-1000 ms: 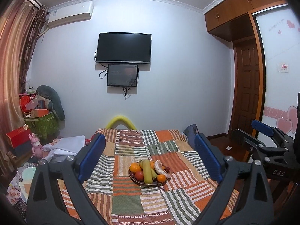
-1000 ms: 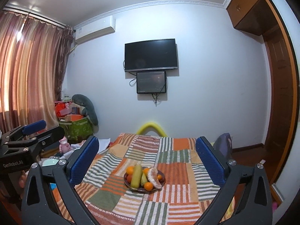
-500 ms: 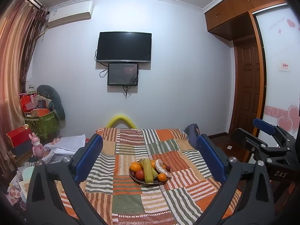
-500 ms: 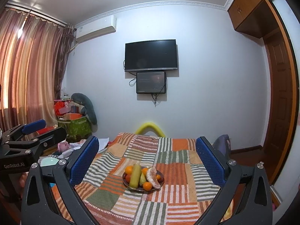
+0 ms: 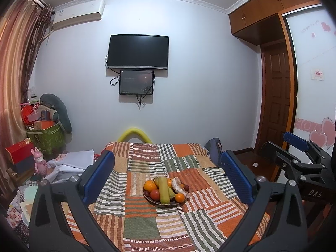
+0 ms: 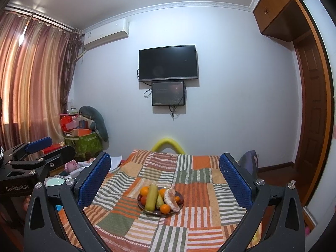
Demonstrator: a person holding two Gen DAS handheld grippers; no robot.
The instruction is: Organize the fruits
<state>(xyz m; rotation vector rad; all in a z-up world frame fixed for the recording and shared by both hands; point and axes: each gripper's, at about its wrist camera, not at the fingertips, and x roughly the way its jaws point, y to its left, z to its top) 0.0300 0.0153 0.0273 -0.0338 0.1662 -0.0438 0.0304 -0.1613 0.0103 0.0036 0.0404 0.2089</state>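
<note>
Left wrist view shows the left gripper (image 5: 167, 177) with its two blue pads spread wide apart and nothing held between them. The plate of fruit (image 5: 156, 203) sits far ahead on the bed, right in the middle of the gap between the pads, not touching either one. On the plate lie oranges (image 5: 149, 185), a red fruit (image 5: 155, 194), a long green fruit (image 5: 163, 191) and a pale peeled piece (image 5: 178, 187).

In the right wrist view the right gripper (image 6: 164, 179) is wide open too and holds nothing. The plate (image 6: 155, 212) lies ahead between its pads, a bit left of the middle. The left gripper shows at the left edge (image 6: 31, 159), well away from the plate.

The plate stands near the middle of a striped patchwork blanket (image 5: 142, 226), with bare blanket all round it. The blanket drops off at the left and right sides.

Behind the bed is a white wall with a dark TV (image 5: 137, 51) and a small screen (image 5: 136, 82) under it. Curtains (image 6: 31, 79) and a pile of boxes and toys (image 5: 40, 130) are on the left. A brown door (image 5: 277, 96) is on the right.
</note>
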